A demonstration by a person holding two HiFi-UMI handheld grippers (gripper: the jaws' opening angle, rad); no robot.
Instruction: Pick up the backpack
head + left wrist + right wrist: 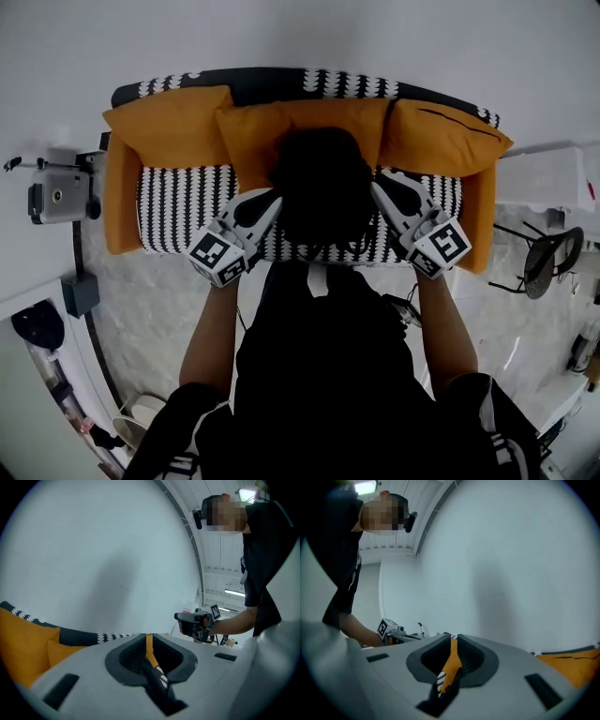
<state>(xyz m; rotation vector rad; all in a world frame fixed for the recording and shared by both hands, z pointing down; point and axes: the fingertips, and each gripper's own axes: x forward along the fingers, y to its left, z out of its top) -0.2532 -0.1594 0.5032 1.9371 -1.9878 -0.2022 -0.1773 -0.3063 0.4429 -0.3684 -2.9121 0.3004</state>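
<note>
Flanking backpack on sofa: left tool, right tool, both closed.

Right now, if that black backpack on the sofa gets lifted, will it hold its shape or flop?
The backpack would probably sag: it looks like a soft, rounded dark mass, not a boxy shell. Backed by an orange cushion on the soft sofa, it may slump rather than slide if pushed. Weight: cannot tell.

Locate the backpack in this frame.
Head view, centre: the backpack sits at the middle of the sofa, before the orange cushions, flanked by the left gripper and right gripper.
</note>
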